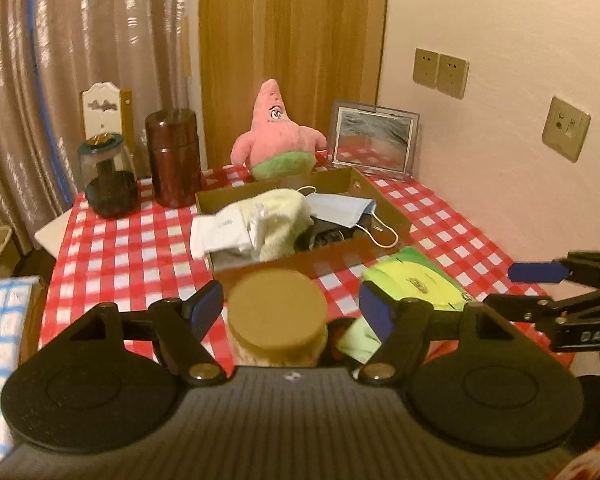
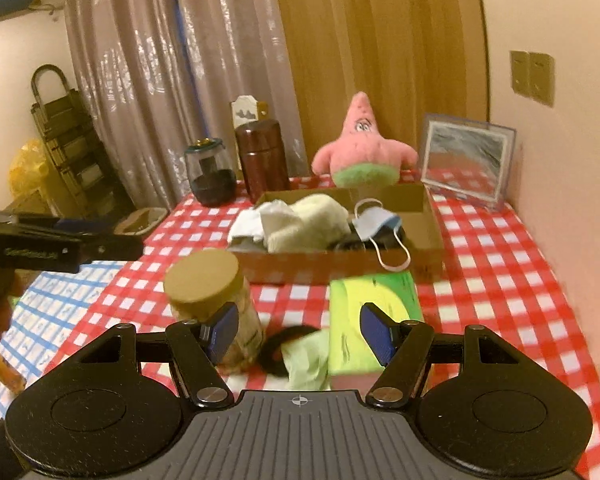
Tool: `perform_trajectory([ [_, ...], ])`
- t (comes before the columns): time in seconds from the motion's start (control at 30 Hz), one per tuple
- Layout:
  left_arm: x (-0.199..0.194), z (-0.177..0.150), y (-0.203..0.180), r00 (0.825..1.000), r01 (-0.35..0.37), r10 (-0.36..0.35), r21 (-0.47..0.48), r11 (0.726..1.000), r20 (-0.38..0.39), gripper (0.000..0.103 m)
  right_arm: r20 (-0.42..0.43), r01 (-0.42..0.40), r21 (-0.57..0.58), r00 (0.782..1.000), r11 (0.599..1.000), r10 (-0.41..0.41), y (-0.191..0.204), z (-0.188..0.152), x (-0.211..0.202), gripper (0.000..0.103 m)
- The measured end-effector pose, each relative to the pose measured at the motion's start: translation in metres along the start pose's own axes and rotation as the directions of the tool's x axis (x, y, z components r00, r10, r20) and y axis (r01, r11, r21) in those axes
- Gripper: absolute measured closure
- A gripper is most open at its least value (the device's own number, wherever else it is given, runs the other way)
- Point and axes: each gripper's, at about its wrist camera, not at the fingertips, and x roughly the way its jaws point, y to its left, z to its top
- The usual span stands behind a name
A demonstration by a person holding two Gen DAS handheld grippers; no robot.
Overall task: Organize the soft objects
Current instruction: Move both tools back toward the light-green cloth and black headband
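Cardboard box (image 2: 428, 236) sits mid-table toward the far edge, holding a cream towel (image 2: 312, 220), white cloth (image 2: 246, 224) and blue face mask (image 2: 374, 220) with one ear loop over the near wall. Pink plush star (image 2: 362, 148) stands upright behind the box at the far edge. Near edge: lidded jar (image 2: 208, 284), green tissue pack (image 2: 370, 312), pale green cloth (image 2: 310, 360) lying between them. Left gripper (image 1: 292, 308) fingers spread wide, empty, above the jar. Right gripper (image 2: 298, 332) fingers spread wide, empty, above the green cloth.
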Motion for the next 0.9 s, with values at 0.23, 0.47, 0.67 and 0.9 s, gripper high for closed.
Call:
perform_trajectory([
  [0.23, -0.016, -0.054, -0.010, 1.000, -0.025, 0.026, -0.099, 0.995, 0.008, 0.028, -0.021, 0.034, -0.005, 0.999, 0.999, -0.034, 0.009, -0.039, 0.006, 0.036],
  [0.47, 0.000, -0.095, 0.001, 0.996, -0.088, 0.087, -0.170, 0.981, -0.015, 0.028, -0.066, 0.044, -0.009, 0.997, 0.999, -0.045, 0.016, -0.064, 0.034, 0.036],
  [0.67, 0.023, -0.114, 0.013, 0.993, -0.112, 0.105, -0.175, 0.978, -0.049, 0.028, -0.094, 0.053, -0.030, 0.994, 0.998, -0.055, 0.023, -0.078, 0.066, 0.044],
  [0.9, 0.050, -0.131, 0.019, 0.993, -0.108, 0.099, -0.150, 0.983, -0.066, 0.028, -0.124, 0.080, -0.065, 0.988, 0.995, -0.088, 0.031, -0.089, 0.105, 0.050],
])
